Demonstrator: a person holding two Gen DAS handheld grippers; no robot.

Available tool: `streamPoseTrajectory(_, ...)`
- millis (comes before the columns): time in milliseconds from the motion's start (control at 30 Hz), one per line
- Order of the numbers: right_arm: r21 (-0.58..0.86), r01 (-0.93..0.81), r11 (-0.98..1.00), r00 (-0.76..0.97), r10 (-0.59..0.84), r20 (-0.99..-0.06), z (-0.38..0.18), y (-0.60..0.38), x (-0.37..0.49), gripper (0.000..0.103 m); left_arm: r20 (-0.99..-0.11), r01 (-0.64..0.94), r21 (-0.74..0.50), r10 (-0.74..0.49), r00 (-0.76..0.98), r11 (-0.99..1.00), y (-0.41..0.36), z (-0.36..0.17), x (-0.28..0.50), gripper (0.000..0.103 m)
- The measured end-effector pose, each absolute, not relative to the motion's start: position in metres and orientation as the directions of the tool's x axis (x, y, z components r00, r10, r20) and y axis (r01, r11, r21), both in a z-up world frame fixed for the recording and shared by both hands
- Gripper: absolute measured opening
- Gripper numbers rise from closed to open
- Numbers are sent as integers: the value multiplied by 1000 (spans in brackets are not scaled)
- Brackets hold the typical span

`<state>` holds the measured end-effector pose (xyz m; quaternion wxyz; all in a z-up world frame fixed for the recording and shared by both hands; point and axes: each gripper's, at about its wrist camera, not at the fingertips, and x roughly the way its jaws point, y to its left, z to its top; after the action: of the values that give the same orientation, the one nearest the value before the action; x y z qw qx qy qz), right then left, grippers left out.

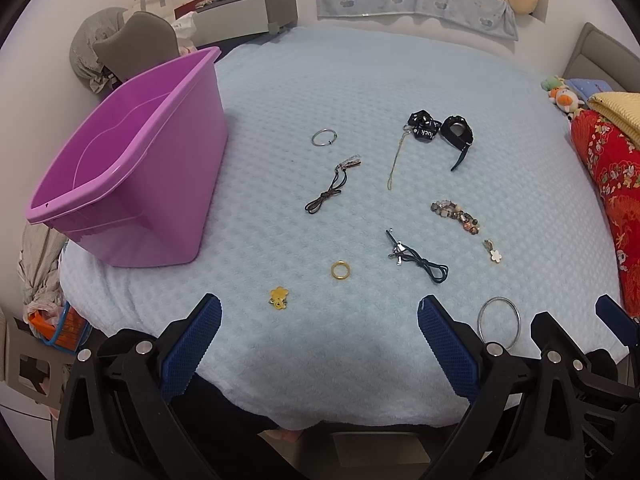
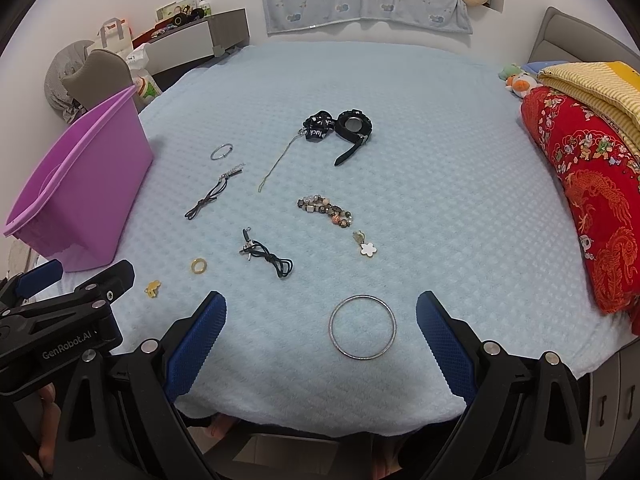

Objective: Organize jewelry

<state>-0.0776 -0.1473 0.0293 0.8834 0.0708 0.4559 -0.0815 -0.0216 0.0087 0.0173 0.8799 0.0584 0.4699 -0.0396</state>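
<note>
Jewelry: spread flat and apart on the blue blanket (image 2: 440,160), easy to pick one by one.
Silver bangle (image 2: 362,327): nearest, between the right fingers, not touched.
Gold ring (image 1: 340,269): just ahead of the left fingers, at 12 o'clock.
Purple bin (image 1: 132,184): at 10 o'clock, empty, likely the home for all pieces.
Left gripper (image 1: 320,344): wide open, holding nothing.
Right gripper (image 2: 320,340): wide open, holding nothing.

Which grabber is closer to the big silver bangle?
Right. The big silver bangle lies just ahead of the open right gripper, between its fingers. The left gripper, also open, sits off to the bangle's left.
</note>
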Motion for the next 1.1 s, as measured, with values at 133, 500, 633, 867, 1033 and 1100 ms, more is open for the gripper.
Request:
streamPoseTrajectory(133, 52, 207, 977, 570, -78, -818, 27, -147, -77, 92, -833, 125, 66, -14, 554, 990, 8, 17, -22, 97)
streamPoseTrajectory(500, 53, 208, 977, 570, -77, -818, 27, -147, -76, 92, -834, 126, 67, -14, 552, 990, 7, 14, -23, 97)
streamPoseTrajectory(633, 56, 210, 976, 569, -75, -819, 25, -147, -76, 92, -838, 128, 66, -14, 545, 990, 7, 12, -23, 97)
streamPoseTrajectory(867, 95, 220, 971, 562, -47, -826, 14, -157, -80, 92, -854, 132, 57, -21, 520, 990, 11, -1, -21, 97)
streamPoseTrajectory(1033, 105, 224, 969, 537, -33, -843, -1, -166, -84, 92, -874, 130, 38, -30, 485, 991, 22, -19, -19, 97)
streamPoseTrajectory(1100, 105, 225, 969, 524, -29, -851, -10, -169, -86, 92, -889, 117, 18, -38, 457, 993, 31, -31, -17, 97)
